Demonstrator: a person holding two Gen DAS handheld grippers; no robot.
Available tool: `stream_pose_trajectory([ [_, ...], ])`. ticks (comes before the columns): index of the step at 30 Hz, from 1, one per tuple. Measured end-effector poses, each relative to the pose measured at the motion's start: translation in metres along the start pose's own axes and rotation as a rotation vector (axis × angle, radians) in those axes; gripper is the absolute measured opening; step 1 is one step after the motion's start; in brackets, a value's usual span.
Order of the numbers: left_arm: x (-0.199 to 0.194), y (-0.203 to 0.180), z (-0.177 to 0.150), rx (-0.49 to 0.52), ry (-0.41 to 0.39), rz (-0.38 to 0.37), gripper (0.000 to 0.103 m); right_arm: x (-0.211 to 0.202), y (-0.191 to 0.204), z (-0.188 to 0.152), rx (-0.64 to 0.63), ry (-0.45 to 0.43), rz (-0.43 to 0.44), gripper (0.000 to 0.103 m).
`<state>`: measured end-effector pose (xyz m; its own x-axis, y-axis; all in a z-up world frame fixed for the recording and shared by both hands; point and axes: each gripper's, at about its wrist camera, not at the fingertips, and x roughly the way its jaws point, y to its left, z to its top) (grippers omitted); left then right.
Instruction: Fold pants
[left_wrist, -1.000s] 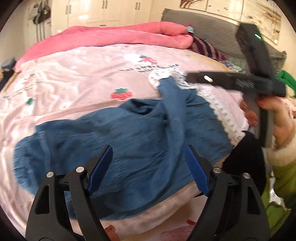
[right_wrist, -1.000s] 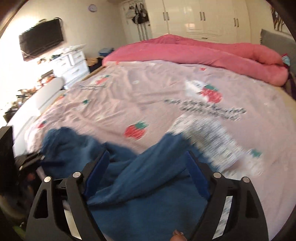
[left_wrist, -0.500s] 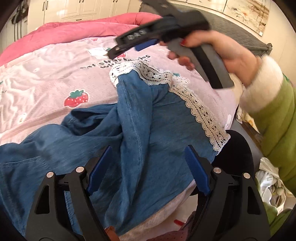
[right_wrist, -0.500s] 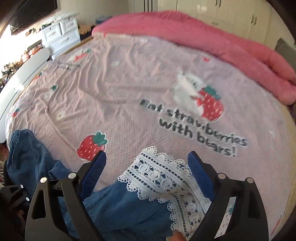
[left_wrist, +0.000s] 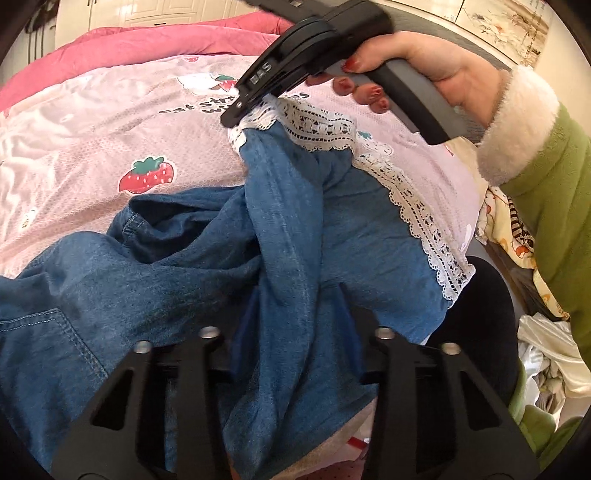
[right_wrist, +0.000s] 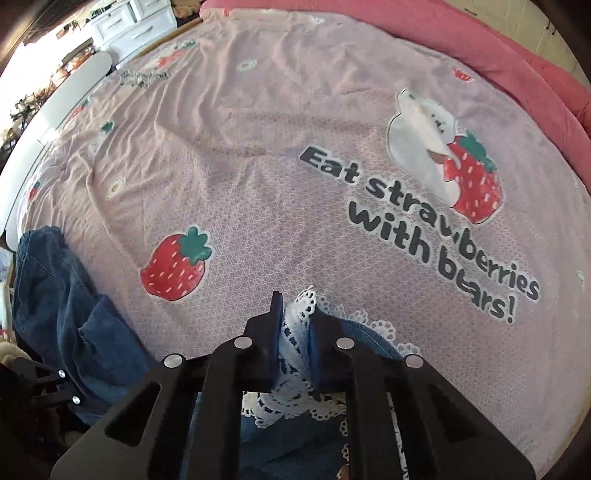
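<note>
Black-framed, blue-padded right gripper (right_wrist: 295, 325) closing on one white lace hem (right_wrist: 295, 332) of the denim pants (left_wrist: 184, 280), lace bunched between the pads, out toward the middle of the bed. Seen also from the left wrist: right gripper (left_wrist: 236, 110) tip down on that lace, handle in one hand (left_wrist: 417, 62) with red nails, cream cuff and green sleeve (left_wrist: 546, 184) behind. Left gripper (left_wrist: 295, 332) closing too, one twisted ridge of denim running between its fingers near the bed's near edge. One pair of pants, crumpled, lying along the near edge; two lace-trimmed leg ends, the second lace hem (left_wrist: 424, 218) spread flat toward the near right corner. One pink strawberry-print sheet (right_wrist: 258, 166) under everything; one pink duvet (left_wrist: 147, 40) rolled along the far edge.
</note>
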<state>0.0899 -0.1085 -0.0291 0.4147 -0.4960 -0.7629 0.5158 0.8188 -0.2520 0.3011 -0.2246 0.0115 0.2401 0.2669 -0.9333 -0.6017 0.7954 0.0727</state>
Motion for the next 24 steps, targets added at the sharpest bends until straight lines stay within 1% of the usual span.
stream_pose_trajectory([
  [2, 0.001, 0.002, 0.0, -0.004, 0.001, -0.001, 0.023, -0.014, -0.003, -0.006, 0.029, -0.054, 0.003, 0.009],
  [4, 0.001, 0.003, 0.001, -0.006, -0.001, -0.004, 0.014, -0.028, -0.007, -0.011, 0.056, -0.107, 0.023, 0.009],
  [7, -0.002, 0.005, 0.002, -0.008, -0.01, -0.008, 0.012, -0.059, -0.013, -0.024, 0.105, -0.211, 0.043, 0.009],
  [10, -0.003, 0.005, 0.004, -0.005, -0.013, -0.005, 0.007, -0.094, -0.021, -0.038, 0.152, -0.31, 0.056, 0.009],
  [12, -0.005, 0.004, 0.005, -0.003, -0.019, -0.004, 0.007, -0.114, -0.022, -0.05, 0.172, -0.368, 0.059, 0.009],
  [14, -0.009, 0.001, 0.007, 0.009, -0.03, -0.002, 0.007, -0.138, -0.024, -0.071, 0.207, -0.435, 0.07, 0.009],
  [15, -0.011, 0.0, 0.008, 0.014, -0.036, 0.001, 0.005, -0.147, -0.025, -0.083, 0.225, -0.464, 0.074, 0.009],
  [16, -0.015, -0.002, 0.009, 0.025, -0.044, 0.005, 0.004, -0.159, -0.026, -0.099, 0.249, -0.505, 0.087, 0.009],
  [18, -0.02, -0.005, 0.011, 0.041, -0.054, 0.012, 0.004, -0.174, -0.026, -0.124, 0.281, -0.556, 0.106, 0.008],
  [19, -0.024, -0.006, 0.013, 0.053, -0.061, 0.018, 0.004, -0.181, -0.027, -0.138, 0.297, -0.576, 0.113, 0.009],
  [21, -0.029, -0.005, 0.018, 0.063, -0.068, 0.035, 0.004, -0.184, -0.028, -0.149, 0.301, -0.559, 0.096, 0.009],
  [22, -0.031, -0.003, 0.022, 0.06, -0.073, 0.04, 0.004, -0.184, -0.03, -0.15, 0.305, -0.54, 0.081, 0.009],
  [24, -0.032, 0.001, 0.028, 0.043, -0.074, 0.028, 0.004, -0.18, -0.038, -0.147, 0.327, -0.505, 0.083, 0.009],
])
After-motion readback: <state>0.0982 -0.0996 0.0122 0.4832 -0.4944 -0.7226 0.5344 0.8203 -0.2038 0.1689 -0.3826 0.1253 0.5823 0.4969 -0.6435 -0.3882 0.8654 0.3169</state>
